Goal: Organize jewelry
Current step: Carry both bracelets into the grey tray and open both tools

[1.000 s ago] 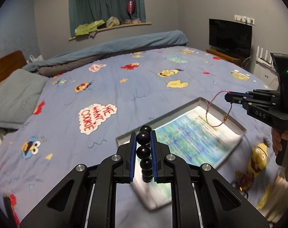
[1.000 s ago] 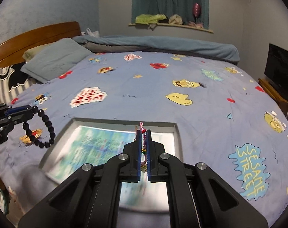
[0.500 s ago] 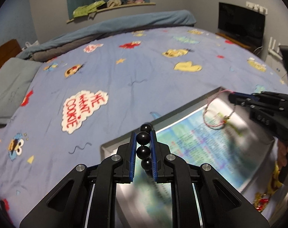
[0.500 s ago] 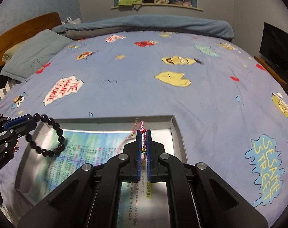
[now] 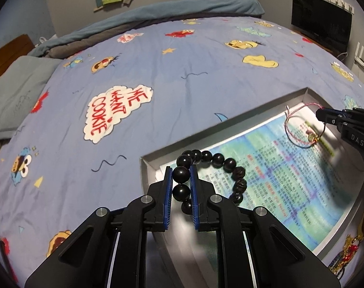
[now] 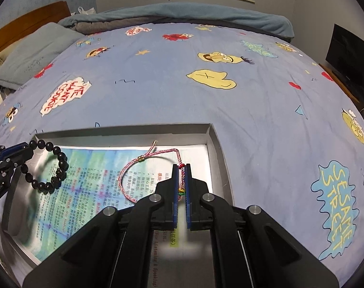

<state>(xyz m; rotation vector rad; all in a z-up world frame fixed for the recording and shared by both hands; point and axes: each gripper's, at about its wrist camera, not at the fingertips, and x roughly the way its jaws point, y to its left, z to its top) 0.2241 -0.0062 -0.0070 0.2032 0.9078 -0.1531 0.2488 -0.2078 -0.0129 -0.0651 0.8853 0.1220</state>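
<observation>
Two bracelets hang over the tray [image 6: 215, 141] — my left tongs [image 5: 181, 176] clamp the black beads [image 5: 239, 172], my right tongs [image 6: 181, 176] pinch the pink cord [image 6: 134, 162].

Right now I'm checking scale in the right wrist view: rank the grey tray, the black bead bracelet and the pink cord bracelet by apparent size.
1. Grey tray, by far the largest.
2 and 3. Pink cord bracelet and black bead bracelet: loops look alike, and they hang at different distances, so unranked.

"SESAME STREET", "ME WANT COOKIE" on bedsheet [image 6: 253, 110]
</observation>
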